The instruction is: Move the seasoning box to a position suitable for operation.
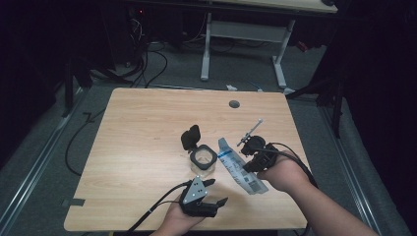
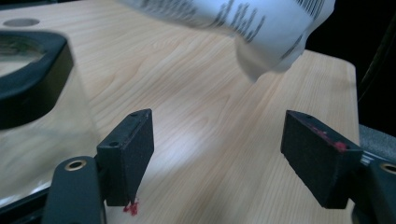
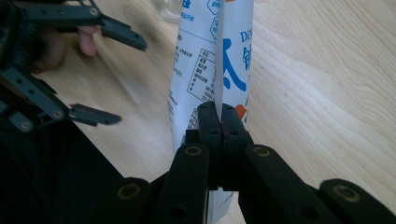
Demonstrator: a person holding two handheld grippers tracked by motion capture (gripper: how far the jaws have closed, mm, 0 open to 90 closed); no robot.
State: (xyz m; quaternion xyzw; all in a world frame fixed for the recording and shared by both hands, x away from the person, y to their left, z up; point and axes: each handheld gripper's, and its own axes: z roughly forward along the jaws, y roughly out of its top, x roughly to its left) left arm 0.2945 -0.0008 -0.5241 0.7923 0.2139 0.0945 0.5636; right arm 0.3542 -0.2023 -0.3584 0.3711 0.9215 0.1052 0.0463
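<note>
Here my right gripper (image 3: pixel 220 122) is clamping the printed white pouch (image 1: pixel 240 167), holding it above the desk (image 1: pixel 137 128) just beside the open-lidded clear jar (image 1: pixel 202 161). My left gripper (image 2: pixel 217 154) is waiting near the jar, jaws spread wide and gripping nothing.

The pouch (image 2: pixel 243 23) is cut off by the top edge in the left gripper view, its print smeared and unreadable. The jar (image 2: pixel 32 107) (blurred) runs off the left edge. In the right gripper view the pouch's lettering is cropped mid-word.
</note>
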